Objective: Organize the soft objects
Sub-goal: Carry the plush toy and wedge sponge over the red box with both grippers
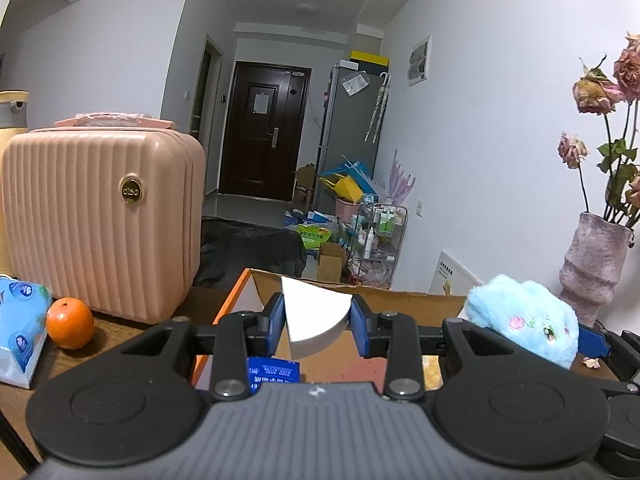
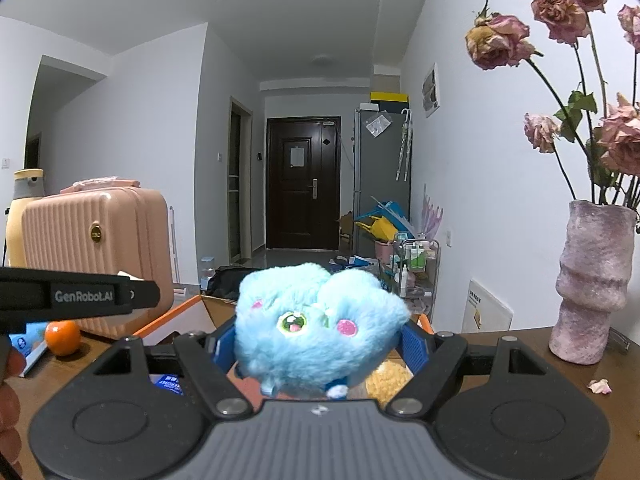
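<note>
Jaws of the left gripper [image 1: 318,322] are drawn in on a white wedge-shaped foam piece [image 1: 314,320], blue pads pressing its left and right sides; the piece stands pointed end up, curved edge down. Left gripper is held level, facing down the room, above the open cardboard box [image 1: 400,300], so the wedge hangs over the box's interior near its far wall.

Jaws of the right gripper [image 2: 316,340] are spread about as wide as the blue plush toy [image 2: 316,324] and squeeze it from both sides; the fur bulges up and forward past the blue pads. Toy's face, with green eye and pink cheeks, is turned toward the camera. Right gripper is also level, over the same box, just right of the left one: in the left wrist view the plush [image 1: 524,318] shows at the box's right far corner, and in the right wrist view the left gripper's side bar [image 2: 80,294] crosses the left edge.

Inside the box, under the grippers: a blue printed packet [image 1: 274,372] at left, something yellow and fuzzy [image 2: 390,378] at right.

On the desk [image 2: 500,344]: pink ribbed case [image 1: 104,216] at the left far side, an orange [image 1: 70,322] in front of it, a blue tissue pack [image 1: 20,320] at the left edge. Mauve vase [image 2: 592,284] with dried roses [image 2: 560,4] at the right far side, a fallen petal [image 2: 599,386] nearer.
</note>
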Available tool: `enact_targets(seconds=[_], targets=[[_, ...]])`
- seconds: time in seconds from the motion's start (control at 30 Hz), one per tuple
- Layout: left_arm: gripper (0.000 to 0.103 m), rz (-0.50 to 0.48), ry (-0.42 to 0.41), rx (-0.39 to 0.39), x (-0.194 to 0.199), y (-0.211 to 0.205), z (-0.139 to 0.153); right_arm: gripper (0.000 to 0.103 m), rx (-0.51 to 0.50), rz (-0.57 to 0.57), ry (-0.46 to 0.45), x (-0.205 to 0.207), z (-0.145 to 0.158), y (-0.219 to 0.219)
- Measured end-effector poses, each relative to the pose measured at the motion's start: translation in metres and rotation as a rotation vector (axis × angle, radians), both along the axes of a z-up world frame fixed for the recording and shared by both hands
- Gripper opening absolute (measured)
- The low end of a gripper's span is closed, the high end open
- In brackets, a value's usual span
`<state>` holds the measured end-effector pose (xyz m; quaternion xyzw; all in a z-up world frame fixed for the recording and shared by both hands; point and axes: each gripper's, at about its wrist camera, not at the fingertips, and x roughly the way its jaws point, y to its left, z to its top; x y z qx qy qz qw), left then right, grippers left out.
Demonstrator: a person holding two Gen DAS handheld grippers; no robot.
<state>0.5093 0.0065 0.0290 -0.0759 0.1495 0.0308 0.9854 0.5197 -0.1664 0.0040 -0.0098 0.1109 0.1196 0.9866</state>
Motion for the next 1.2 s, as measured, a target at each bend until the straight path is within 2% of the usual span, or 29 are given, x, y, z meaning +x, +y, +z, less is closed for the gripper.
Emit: enact_targets(seconds=[0.53, 1.2], targets=[[0.035, 0.035, 0.011, 0.009, 0.040, 0.004, -0.008, 0.077, -0.024, 0.000, 0.026, 0.042, -0.002, 0.013], [0.035, 0.090, 0.061, 0.041, 0.083, 0.013, -0.026, 0.077, -0.080, 0.011, 0.121, 0.097, -0.011, 0.032]])
